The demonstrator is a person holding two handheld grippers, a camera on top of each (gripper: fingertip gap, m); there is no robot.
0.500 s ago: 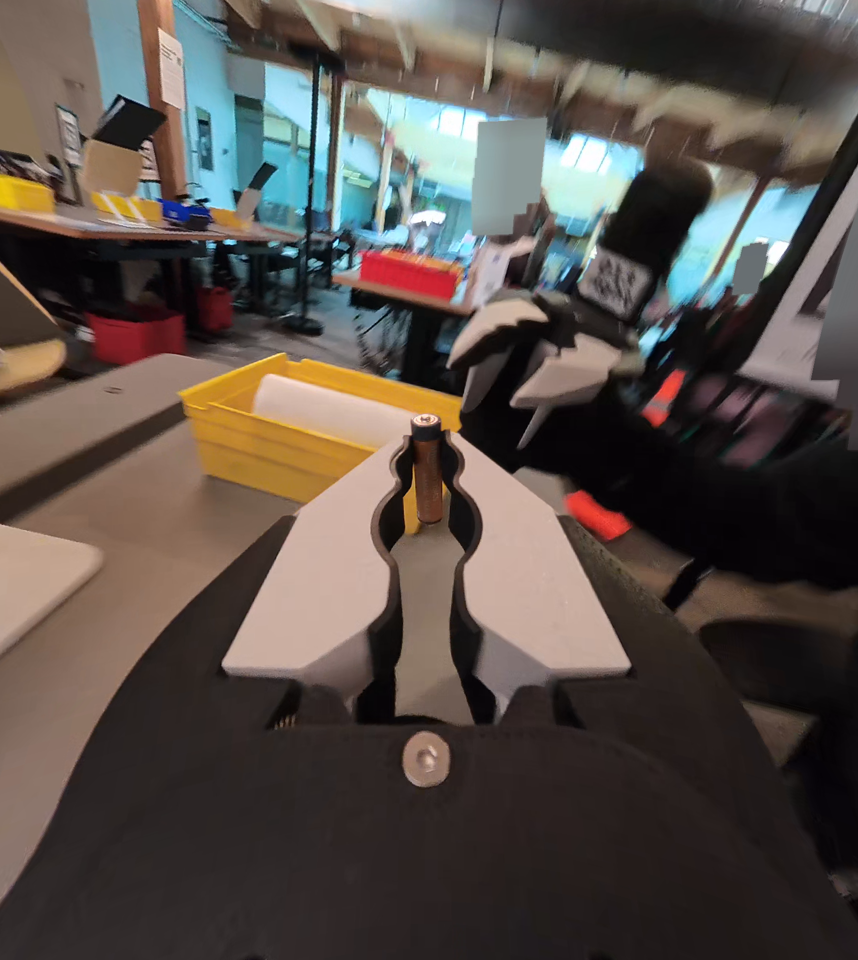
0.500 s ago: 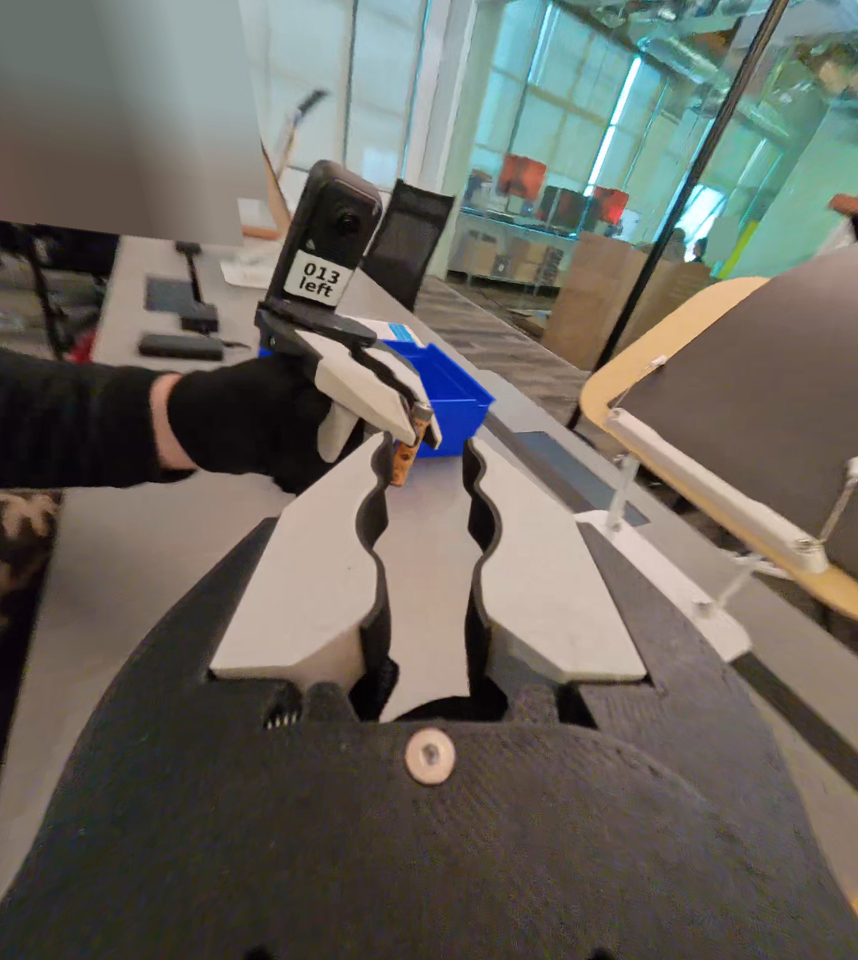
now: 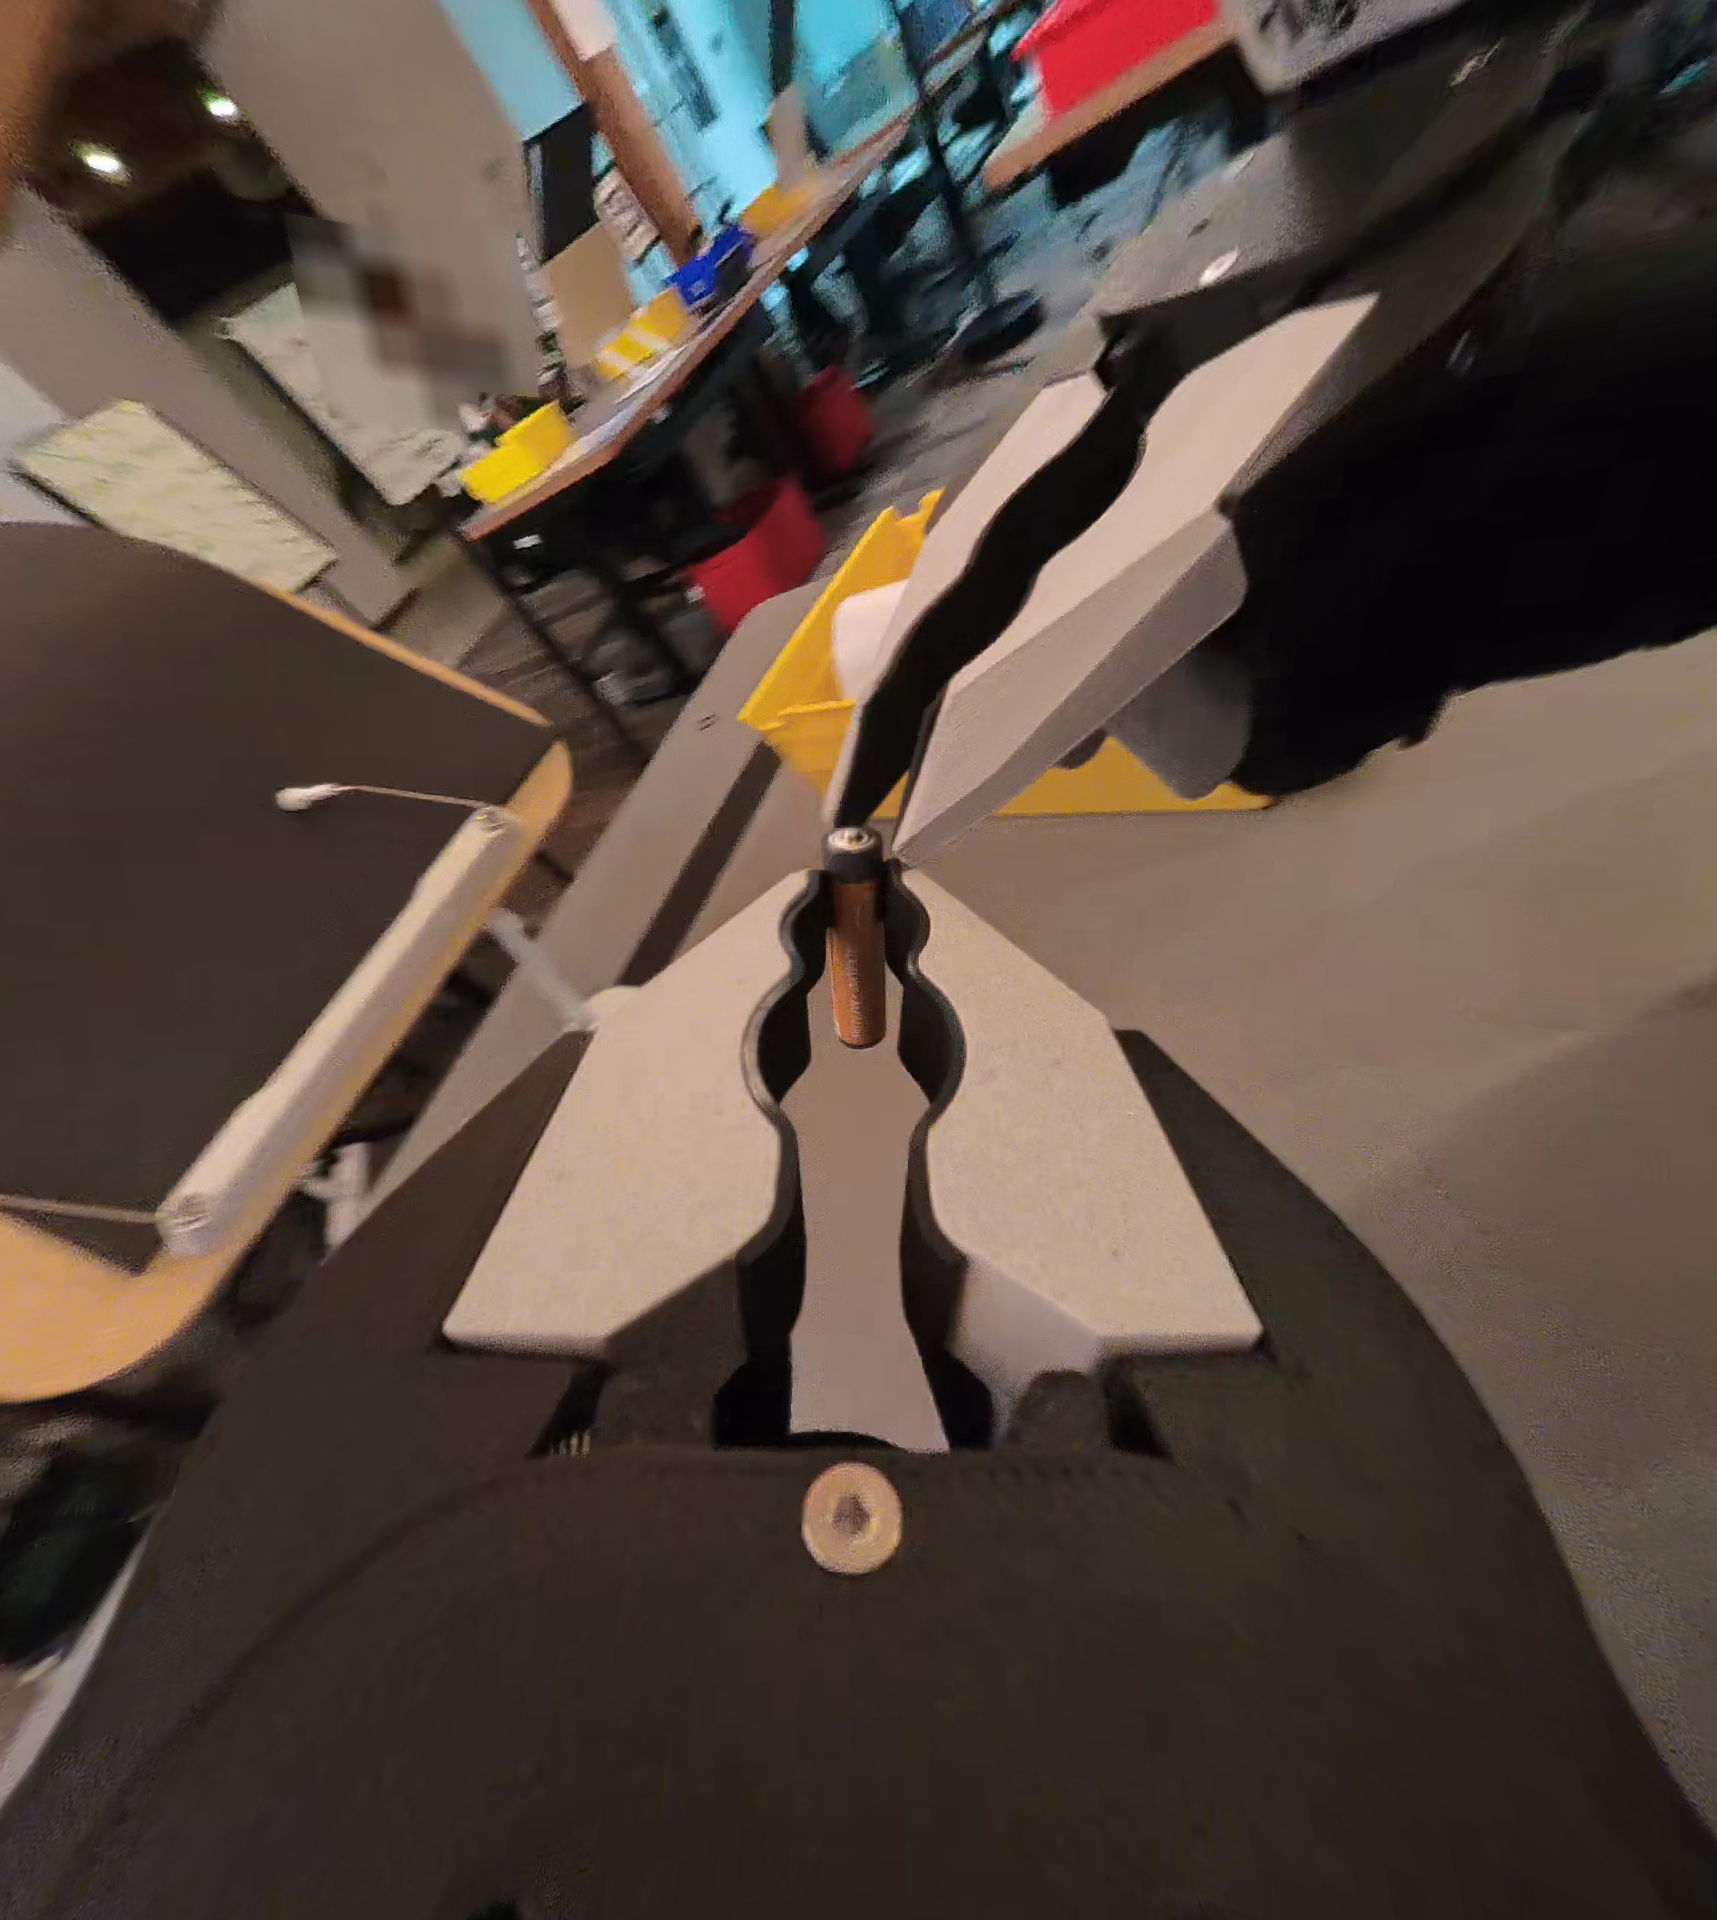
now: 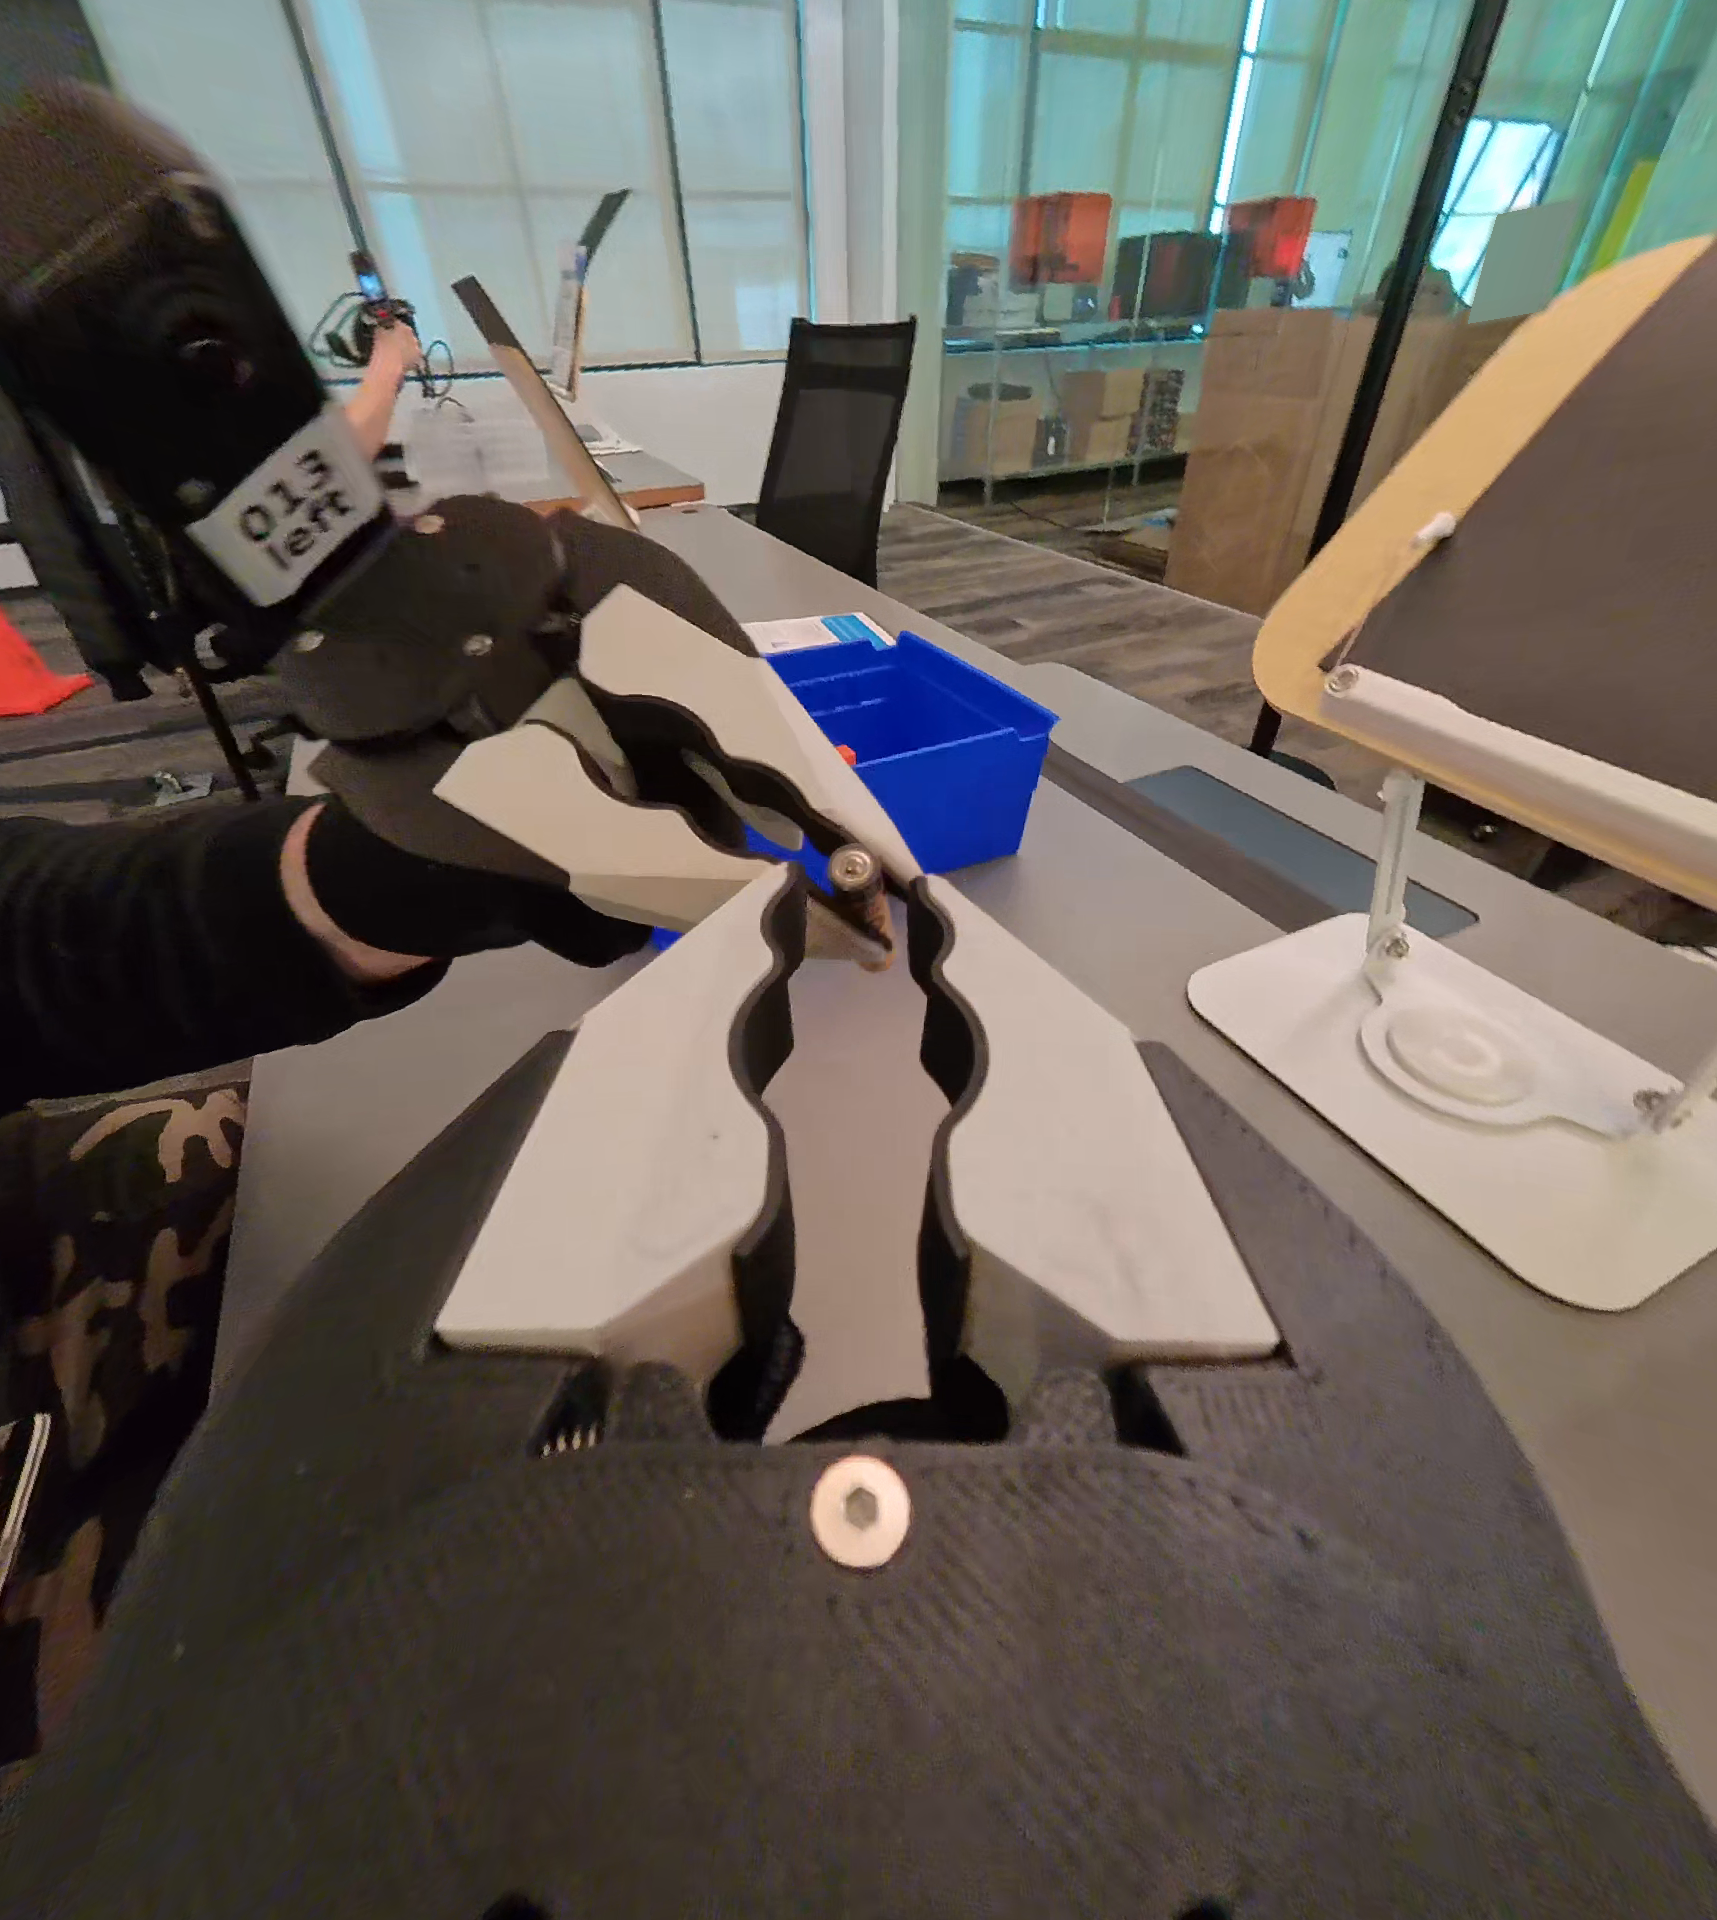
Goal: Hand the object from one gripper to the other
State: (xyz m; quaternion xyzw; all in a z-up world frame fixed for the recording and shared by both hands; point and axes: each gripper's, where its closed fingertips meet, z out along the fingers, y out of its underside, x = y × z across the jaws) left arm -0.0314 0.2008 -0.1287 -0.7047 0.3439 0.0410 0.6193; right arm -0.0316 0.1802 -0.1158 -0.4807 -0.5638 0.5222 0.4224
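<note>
Left gripper [image 3: 856, 883] is clamped on the battery [image 3: 855, 961] near its top, right at the fingertips, so the capped end pokes out as a free stub for the other side to take. Right gripper [image 4: 852, 883] has its fingers apart, tips straddling that stub from roughly 6 o'clock in its own view; in the left view it comes in from 1 o'clock. No squeeze from it yet, as far as I can tell. I'd call this handover alignment, transfer not done.

Battery [image 4: 859, 894]: slim cylinder, copper-brown body, dark band at the top, small silvery terminal. Held in mid-air above the grey table [image 4: 1197, 914], blue bin [image 4: 947, 769] behind it at 12 o'clock. Small, smooth and round, so it could easily roll out of a loose pinch.
</note>
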